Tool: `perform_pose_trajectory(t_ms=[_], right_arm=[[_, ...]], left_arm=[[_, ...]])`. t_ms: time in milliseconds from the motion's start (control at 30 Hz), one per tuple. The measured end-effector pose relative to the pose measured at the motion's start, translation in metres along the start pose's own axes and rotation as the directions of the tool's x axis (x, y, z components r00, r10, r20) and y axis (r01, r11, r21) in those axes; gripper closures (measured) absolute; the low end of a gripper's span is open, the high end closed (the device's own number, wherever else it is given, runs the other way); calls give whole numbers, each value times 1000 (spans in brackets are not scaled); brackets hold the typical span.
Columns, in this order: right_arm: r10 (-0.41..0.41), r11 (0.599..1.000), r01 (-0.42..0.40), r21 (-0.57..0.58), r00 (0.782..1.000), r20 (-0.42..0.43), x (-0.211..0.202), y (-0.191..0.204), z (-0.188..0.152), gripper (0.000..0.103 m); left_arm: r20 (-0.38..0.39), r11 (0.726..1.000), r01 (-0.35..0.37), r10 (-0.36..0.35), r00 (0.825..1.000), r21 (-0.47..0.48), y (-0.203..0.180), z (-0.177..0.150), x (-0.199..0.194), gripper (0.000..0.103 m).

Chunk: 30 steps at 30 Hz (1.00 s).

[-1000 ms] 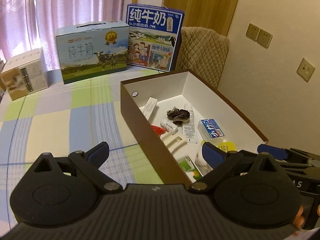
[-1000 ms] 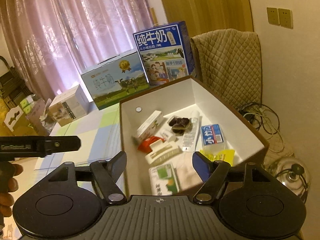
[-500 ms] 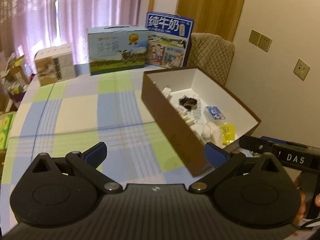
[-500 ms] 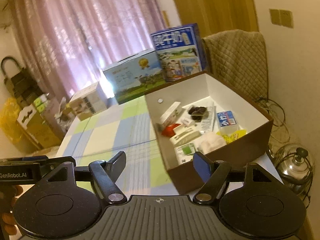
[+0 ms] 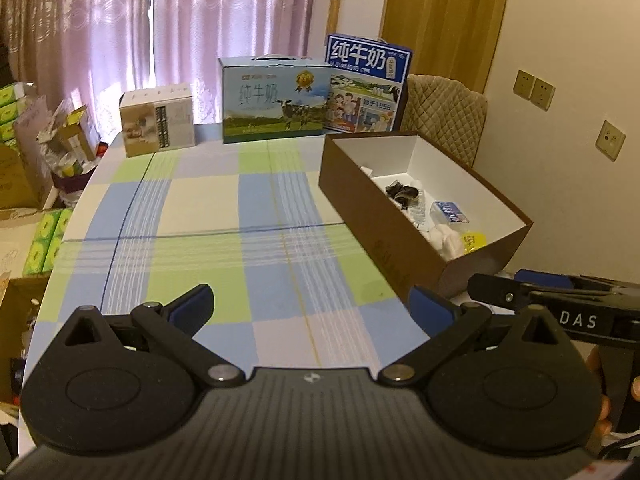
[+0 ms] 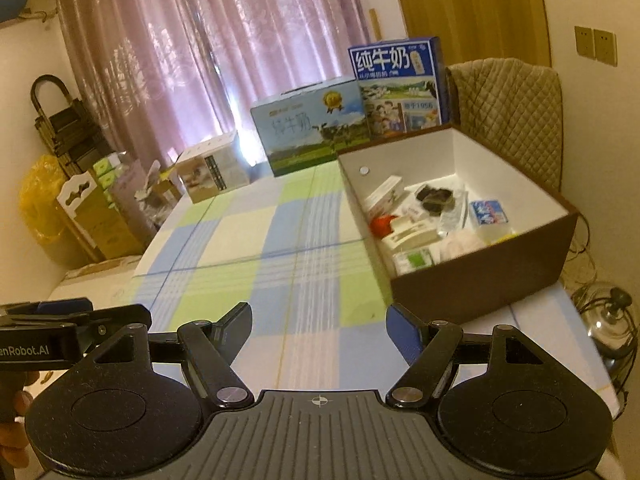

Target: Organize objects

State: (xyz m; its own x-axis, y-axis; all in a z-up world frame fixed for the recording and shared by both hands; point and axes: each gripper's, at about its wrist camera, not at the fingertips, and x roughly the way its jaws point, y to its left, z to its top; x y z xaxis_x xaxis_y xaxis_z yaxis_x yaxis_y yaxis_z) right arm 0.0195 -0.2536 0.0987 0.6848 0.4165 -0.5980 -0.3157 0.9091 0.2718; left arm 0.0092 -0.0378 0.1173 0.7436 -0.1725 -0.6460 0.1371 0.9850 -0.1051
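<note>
On the table, with its checked cloth of blue, green and cream, your box sits at the right edge, brown outside and white inside, open at the top. It holds a jumble of small things: a dark crumpled wrapper, a blue packet, a red piece, a white carton, a green-and-white pack and a yellow bit near the front corner. Your left gripper hangs over the near part of the cloth with its jaws wide apart and nothing between them. Your right gripper does the same just in front of the box, jaws apart and empty, clear of its near wall. At the far edge stand a light blue milk case, a dark blue milk case and a small beige box. Behind the box a quilted chair faces the wall. Pink curtains fill the back.
</note>
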Motion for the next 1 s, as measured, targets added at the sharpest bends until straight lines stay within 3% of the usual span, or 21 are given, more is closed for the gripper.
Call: perform_pose_trajectory(t_ms=[400,733,1000], right_arm=[[-5,1000,5,-6,999,-41,24,0,-37,32],[9,1000,-11,-28,997,-75,37,-1,-60,32],[5,996,-16,-83,991,-133,51,4,-79,32]], left_arm=[[-73,994,-46,39,997,-103,30,-44,11,1],[-93,991,-102,94,991,-86,32,-70,21,1],[-143,990,-110,96,985,-93,41,-93,30,1]])
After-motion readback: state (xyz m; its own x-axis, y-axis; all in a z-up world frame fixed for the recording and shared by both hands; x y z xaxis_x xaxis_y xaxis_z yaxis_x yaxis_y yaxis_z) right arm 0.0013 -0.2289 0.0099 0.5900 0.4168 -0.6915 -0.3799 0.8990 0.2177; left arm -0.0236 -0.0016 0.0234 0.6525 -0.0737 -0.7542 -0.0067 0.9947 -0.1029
